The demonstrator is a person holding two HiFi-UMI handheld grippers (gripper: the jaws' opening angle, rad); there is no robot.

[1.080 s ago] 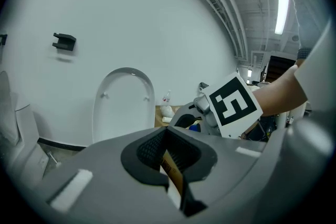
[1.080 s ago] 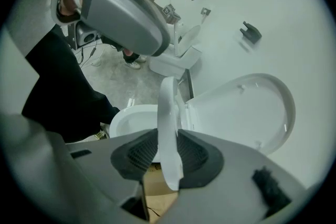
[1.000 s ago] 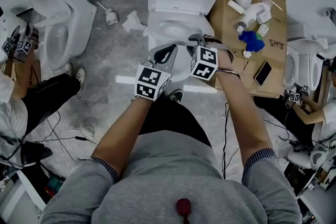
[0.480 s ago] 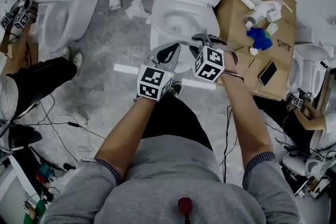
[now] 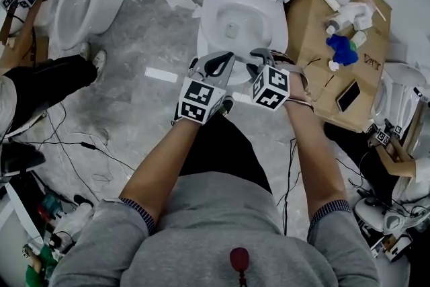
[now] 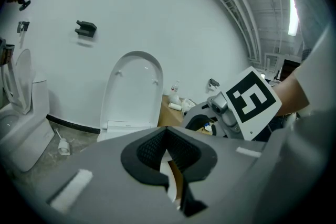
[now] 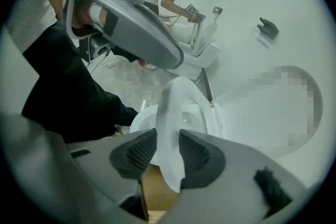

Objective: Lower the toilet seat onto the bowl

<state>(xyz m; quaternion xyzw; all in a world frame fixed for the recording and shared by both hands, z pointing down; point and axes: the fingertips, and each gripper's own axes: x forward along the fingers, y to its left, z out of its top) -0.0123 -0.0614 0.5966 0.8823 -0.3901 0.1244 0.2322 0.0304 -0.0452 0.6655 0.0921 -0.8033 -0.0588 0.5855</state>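
- From the head view, white seat against white bowl: hard to pick one from the other, so it's over to the right gripper view.
- There the toilet seat is plain, though its near end drops out of sight behind the jaws' own body.
- The right gripper has the seat's front rim filling the gap, a pad against each face. The jaws have just been easing wider, with the rim between them.
- The left gripper has its pads meeting at the tips and grips nothing. A sliver of white and tan shows through the slit below, and I can't tell what it is.
- The room: grey mottled floor with loose cables, a pale wall beyond the left jaws, cardboard littered with small items out past the right jaws, and another toilet well off to the left jaws' outer side.
- The seat stands on edge, tilted up off the bowl. Its long axis runs straight away from the right jaws toward the hinge, under the upright lid.
- The bowl's opening lies just beyond and beside the held rim.
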